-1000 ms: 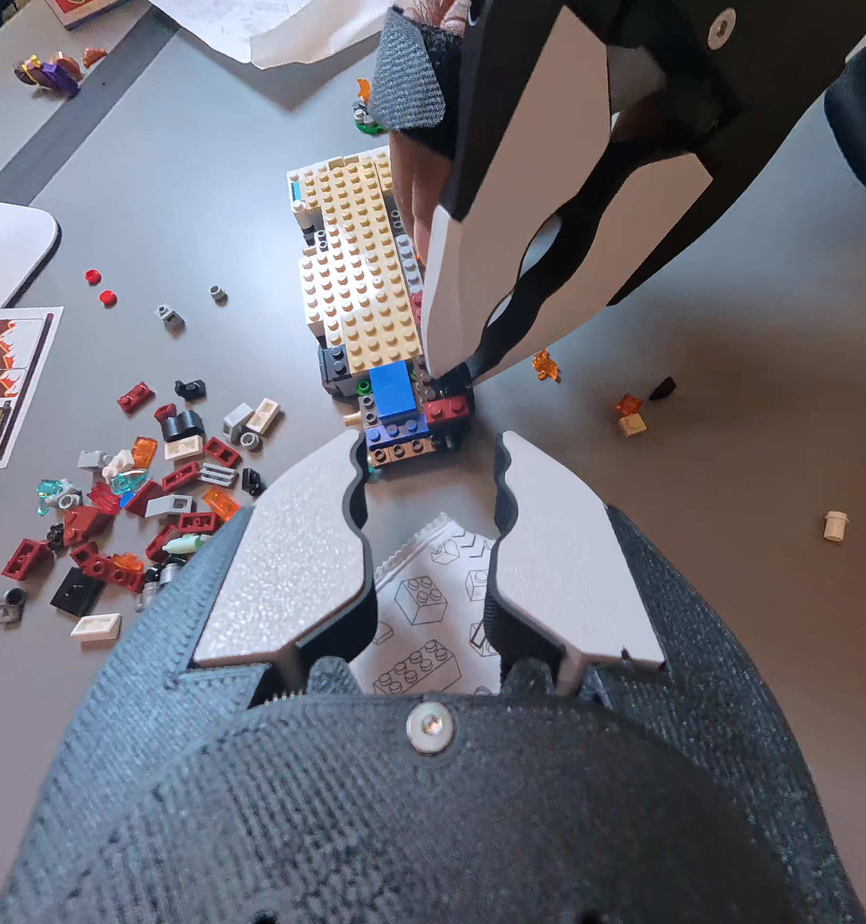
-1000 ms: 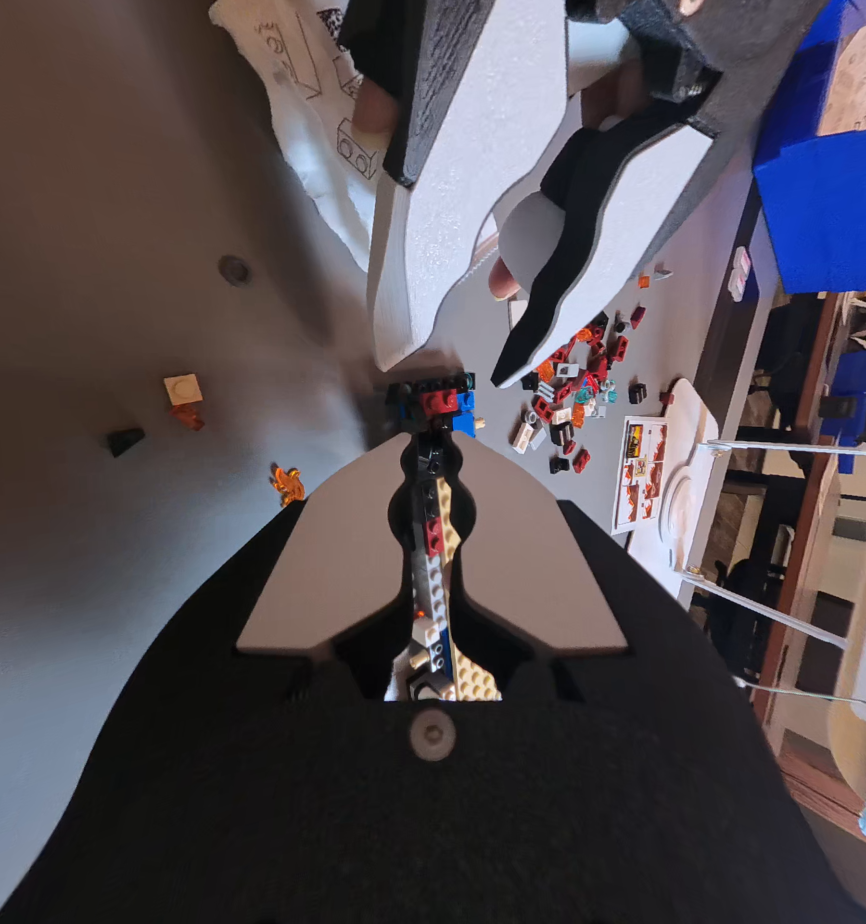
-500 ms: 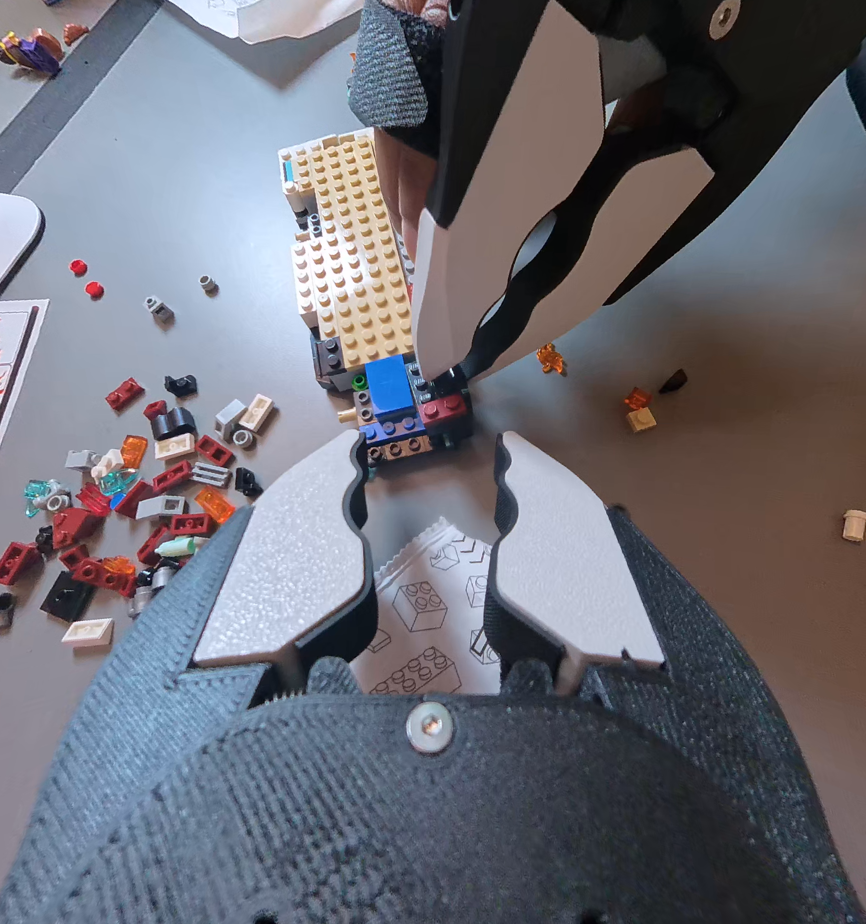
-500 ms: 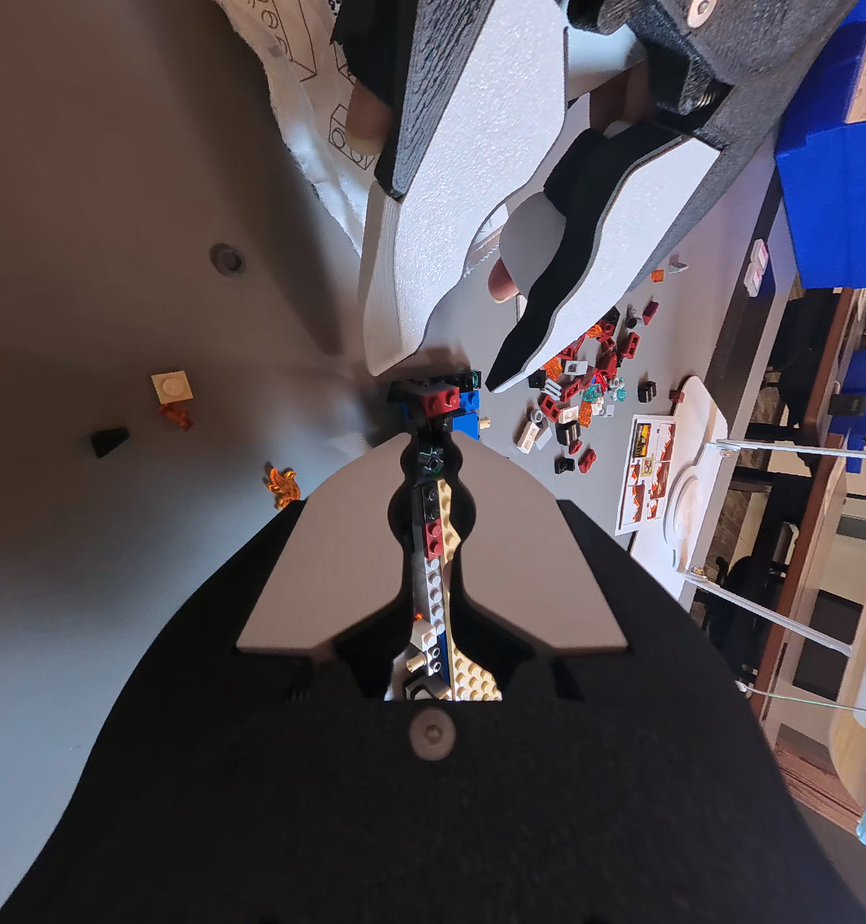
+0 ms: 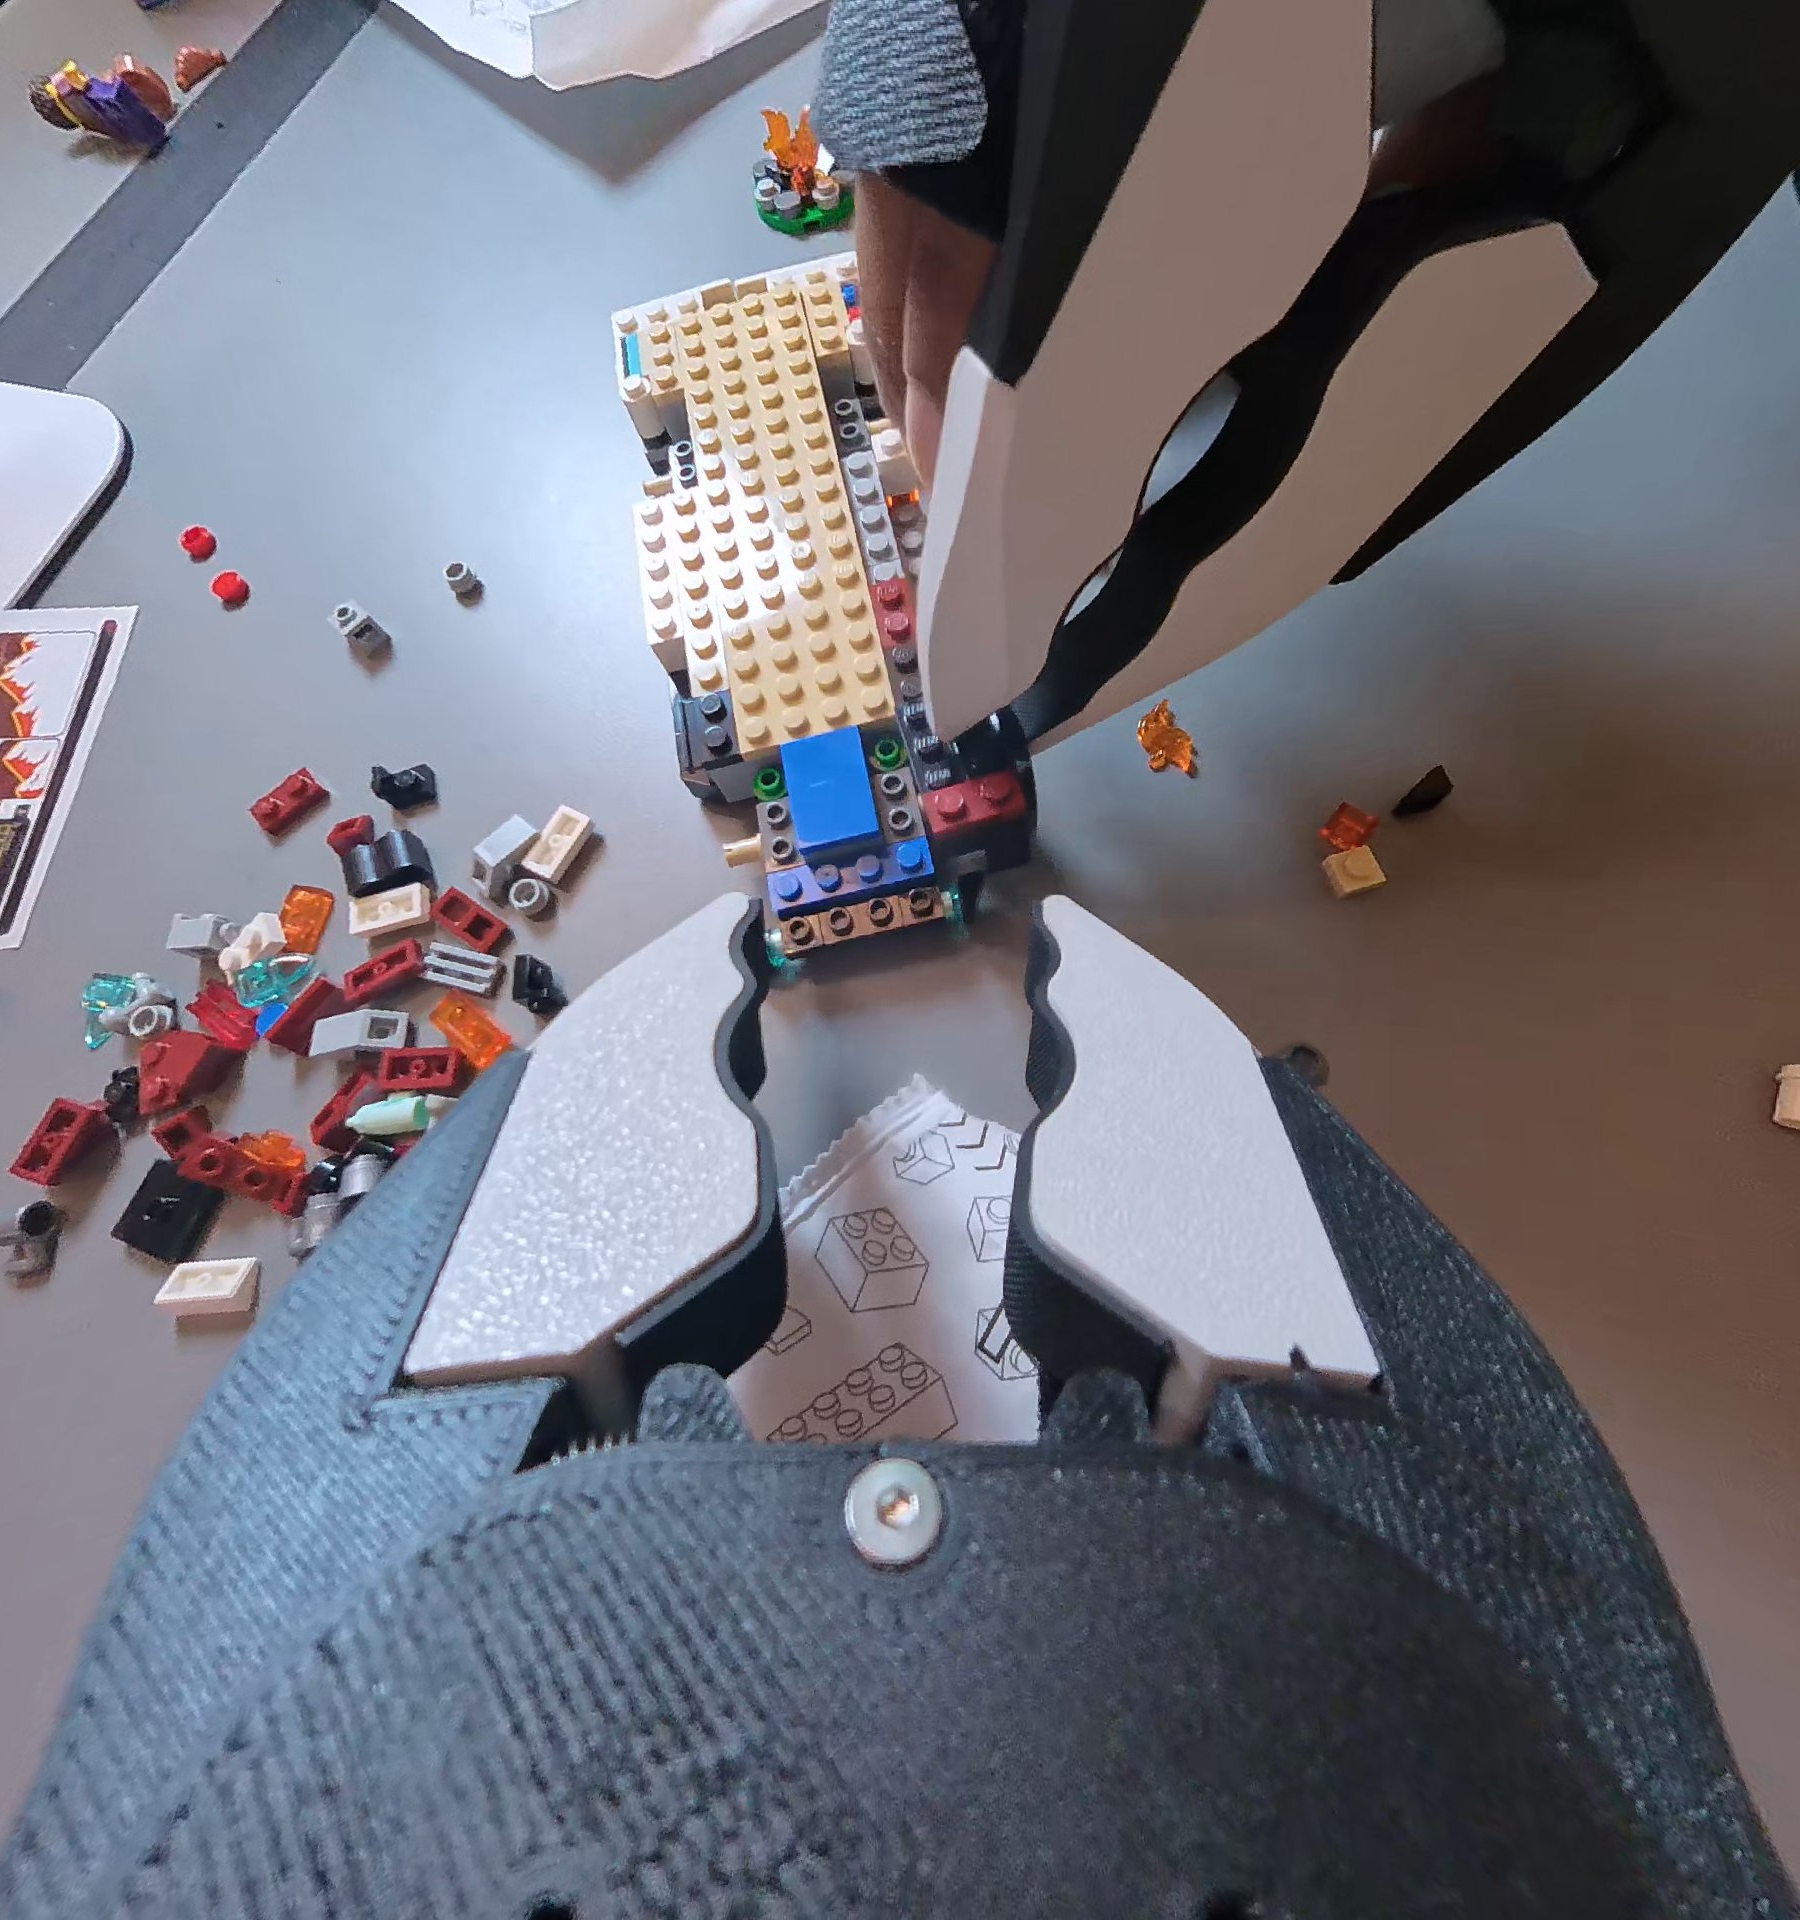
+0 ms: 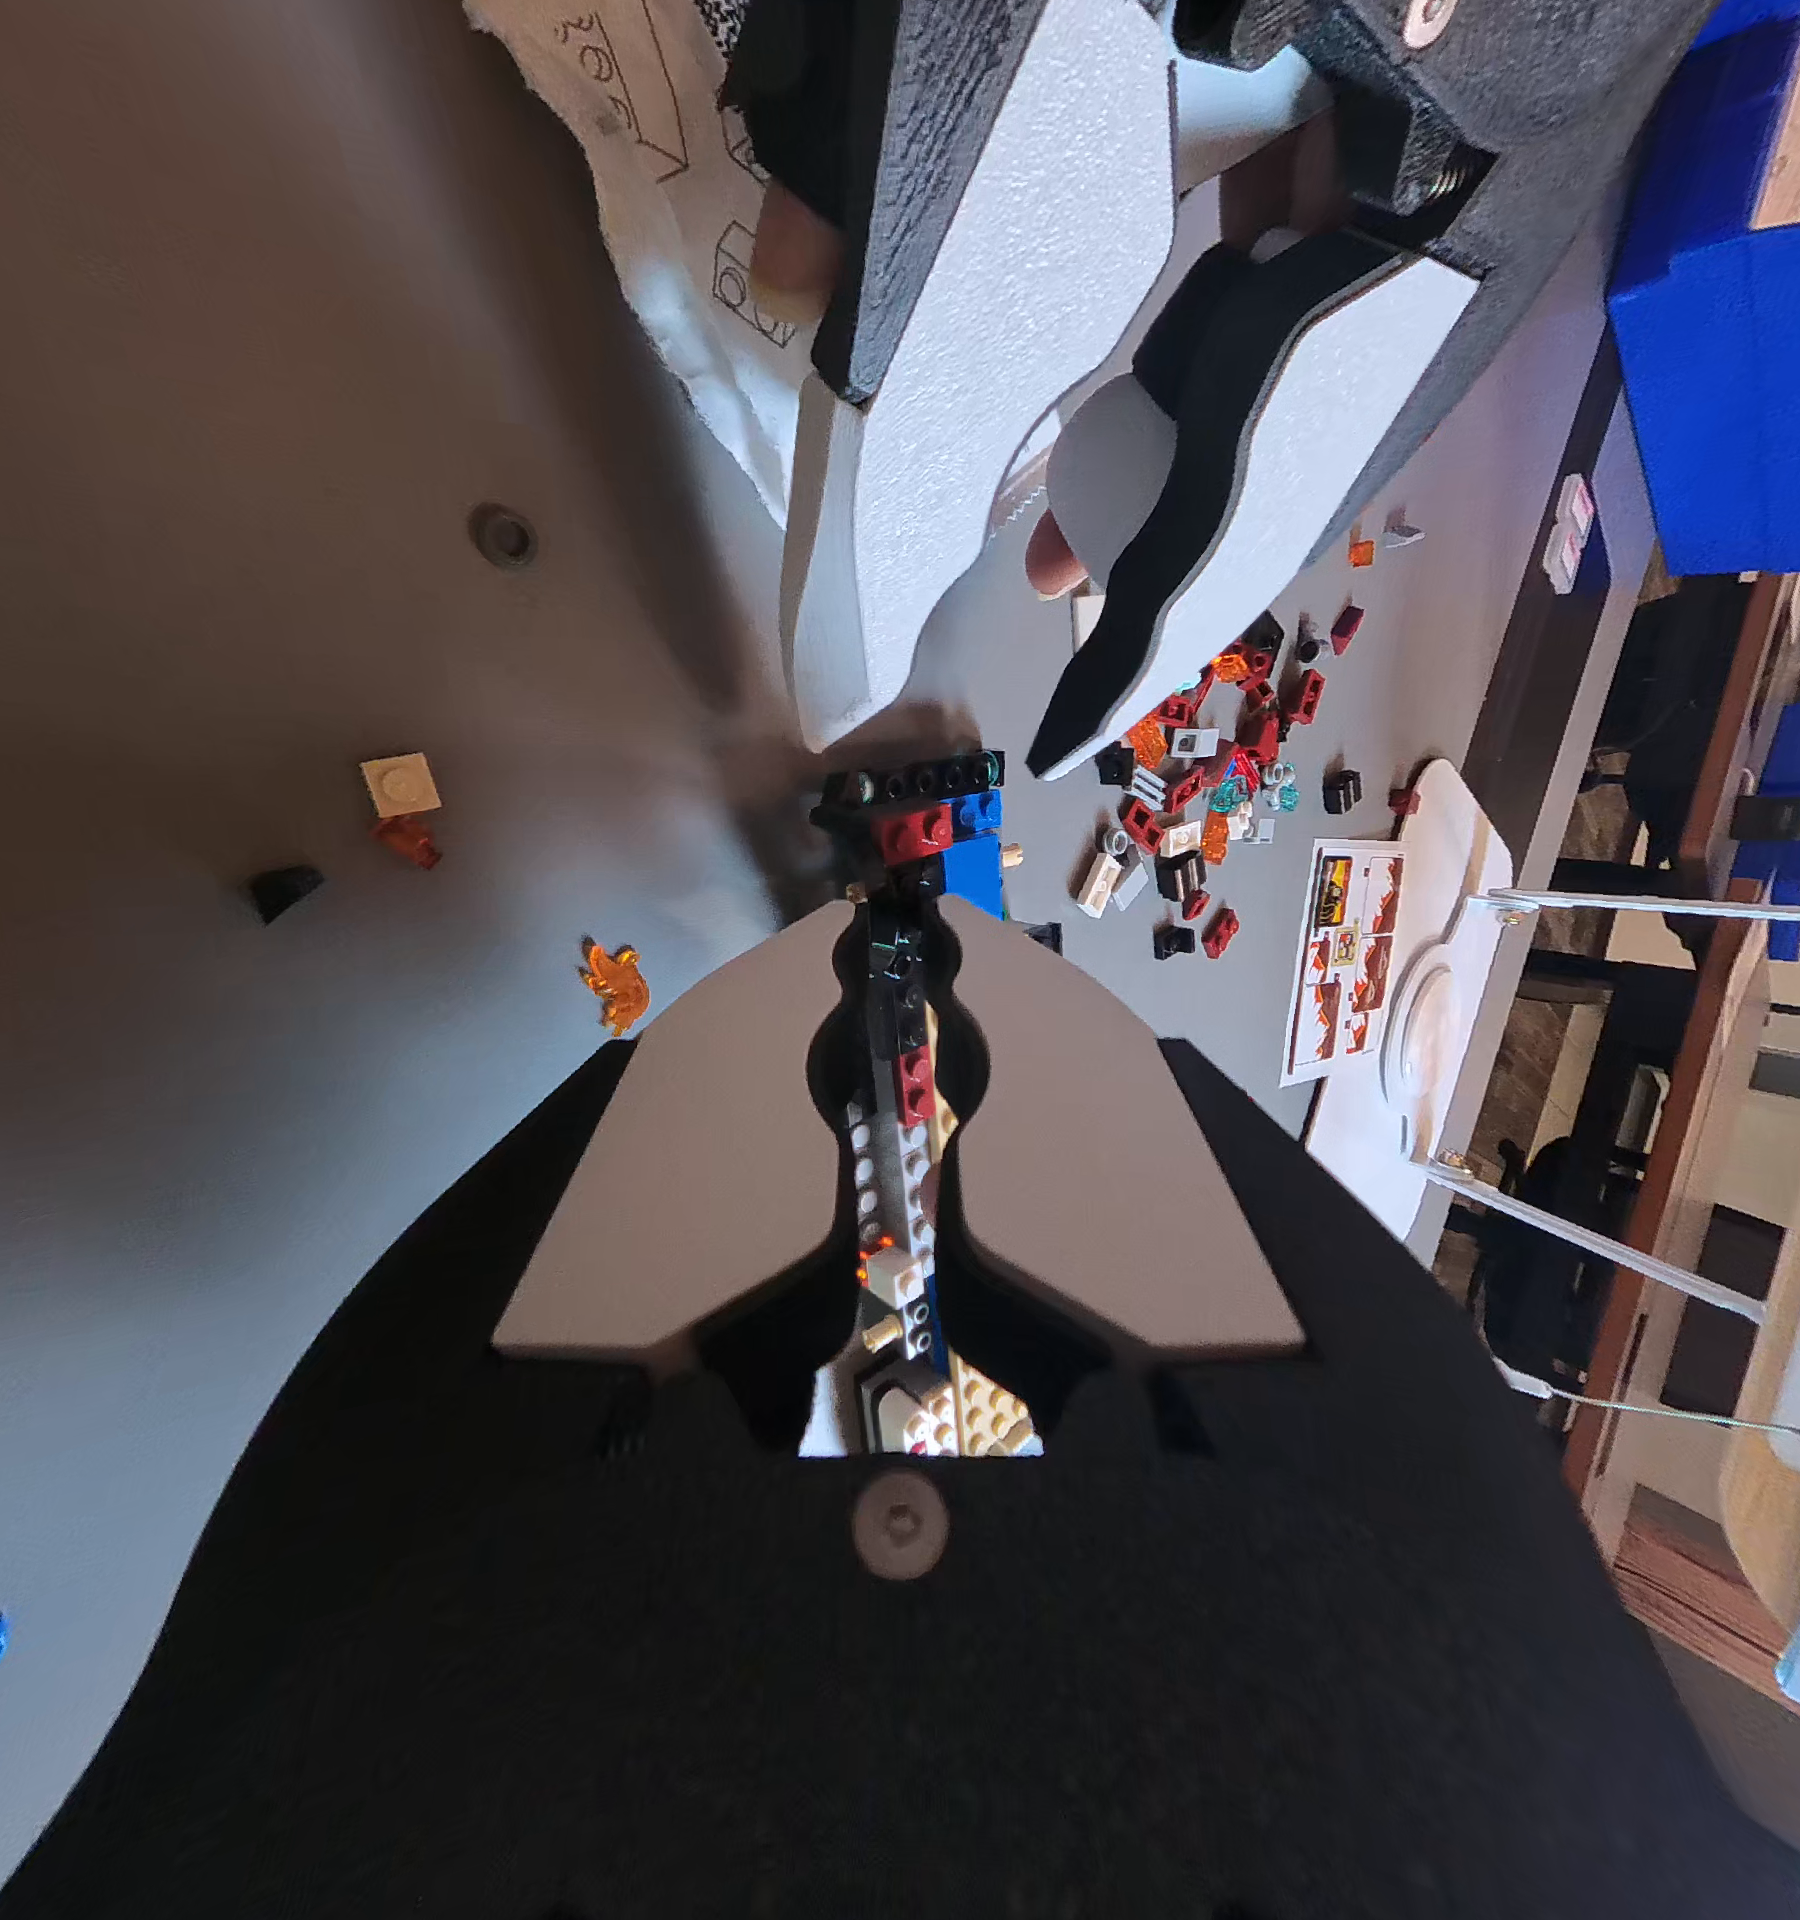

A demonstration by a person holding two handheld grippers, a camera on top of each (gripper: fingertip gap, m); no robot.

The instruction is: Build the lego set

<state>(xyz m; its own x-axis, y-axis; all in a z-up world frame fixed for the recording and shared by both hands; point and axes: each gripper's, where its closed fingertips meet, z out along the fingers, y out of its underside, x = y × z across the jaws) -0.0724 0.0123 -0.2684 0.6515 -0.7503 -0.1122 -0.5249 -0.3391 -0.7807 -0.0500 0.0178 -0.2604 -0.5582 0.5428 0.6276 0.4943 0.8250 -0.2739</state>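
Our right claw (image 5: 979, 732) is clamped on a black piece at the near corner of the brick model (image 5: 782, 582) on the worktop (image 5: 1395, 987); our left claw (image 5: 896, 925) hovers spread just before it, empty.

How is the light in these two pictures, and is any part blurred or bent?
Left wrist view: even daylight, sharp; glare on the tan plates of the brick model; wide-angle bending toward the edges. Right wrist view: the table is dark and brownish at upper left, paler lower down; soft blur around the model's end; shelves at right bend strongly.
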